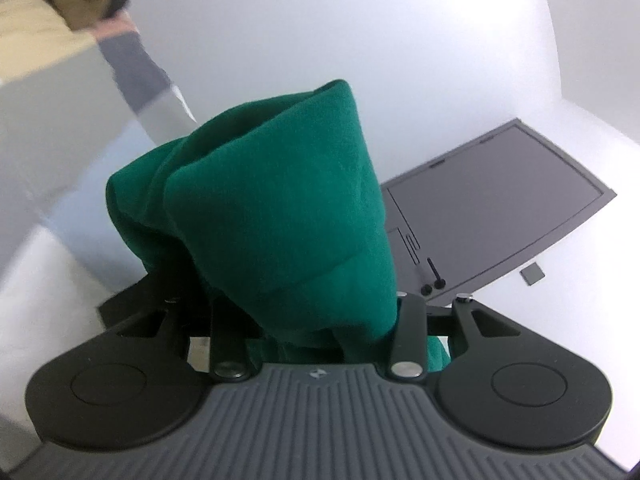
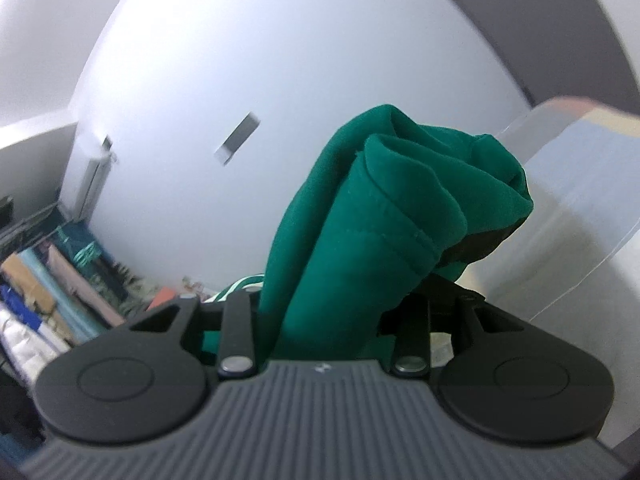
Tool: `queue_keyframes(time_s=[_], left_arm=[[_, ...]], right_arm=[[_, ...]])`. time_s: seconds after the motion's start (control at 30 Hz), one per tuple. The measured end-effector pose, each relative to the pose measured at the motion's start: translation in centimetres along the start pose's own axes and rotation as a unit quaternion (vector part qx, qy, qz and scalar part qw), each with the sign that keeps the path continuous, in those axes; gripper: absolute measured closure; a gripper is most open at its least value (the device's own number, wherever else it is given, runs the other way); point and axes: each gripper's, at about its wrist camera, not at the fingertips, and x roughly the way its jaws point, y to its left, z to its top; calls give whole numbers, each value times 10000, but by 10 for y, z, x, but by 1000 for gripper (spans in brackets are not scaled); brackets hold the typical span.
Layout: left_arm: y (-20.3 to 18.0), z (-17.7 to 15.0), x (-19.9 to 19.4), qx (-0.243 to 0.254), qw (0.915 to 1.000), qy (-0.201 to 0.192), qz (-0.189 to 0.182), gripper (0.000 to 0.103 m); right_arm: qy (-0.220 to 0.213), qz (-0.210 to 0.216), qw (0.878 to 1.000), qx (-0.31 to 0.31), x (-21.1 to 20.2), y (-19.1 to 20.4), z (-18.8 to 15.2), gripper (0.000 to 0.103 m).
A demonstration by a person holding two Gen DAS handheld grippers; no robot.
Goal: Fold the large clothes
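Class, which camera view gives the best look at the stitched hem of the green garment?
The right wrist view: the green garment's stitched hem runs clearly across the bunched fabric. The left wrist view shows the same garment bunched, its seam only faint.

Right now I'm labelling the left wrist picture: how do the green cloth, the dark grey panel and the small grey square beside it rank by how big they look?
1. Green cloth, though it sits closest to the camera, so its true size is unsure.
2. Dark grey panel.
3. Small grey square, plainly the smallest.
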Motion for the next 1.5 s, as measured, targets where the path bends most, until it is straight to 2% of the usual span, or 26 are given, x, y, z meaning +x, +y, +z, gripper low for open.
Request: queue_keyframes(time_s=[0.23, 0.4, 0.47, 0.53, 0.67, 0.9, 1.0, 1.03, 1.1, 1.17, 1.3, 1.5], left_arm=[[-30, -28, 93, 327, 9988, 327, 133, 57], [-11, -46, 134, 427, 9965, 634, 351, 57], [1, -56, 138, 517, 9948, 742, 475, 57], [13, -65, 135, 667, 9932, 801, 523, 57], [34, -81, 118, 908, 9920, 815, 332, 56], [57, -114, 99, 1469, 9813, 1061, 645, 50], [67, -112, 95, 1391, 9821, 1082, 663, 49], [64, -112, 94, 1381, 9818, 1095, 705, 48], [62, -105, 101, 1411, 9790, 1208, 843, 32], [59, -108, 100, 1514, 9732, 1428, 982, 18], [52, -117, 76, 2034, 9612, 1393, 1239, 18], [18, -113, 25, 2422, 9535, 1186, 1345, 18]], right_arm=[[-304, -422, 9984, 238, -4, -60, 31, 62], [-330, -644, 9960, 520, 10, -106, 23, 62], [-242, -715, 9957, 538, 16, -120, 11, 62], [-103, -738, 9957, 550, 20, -132, -2, 62], [-124, -594, 9974, 396, 10, -139, -27, 62], [42, -801, 9950, 595, -3, -160, -72, 59], [14, -753, 9930, 911, -3, -169, -78, 56], [16, -756, 9927, 937, -3, -168, -78, 56], [52, -838, 9918, 960, -2, -164, -76, 53], [105, -949, 9890, 1134, -9, -166, -78, 45], [208, -1192, 9831, 1376, -32, -164, -82, 42], [285, -1551, 9823, 1007, -83, -134, -82, 42]])
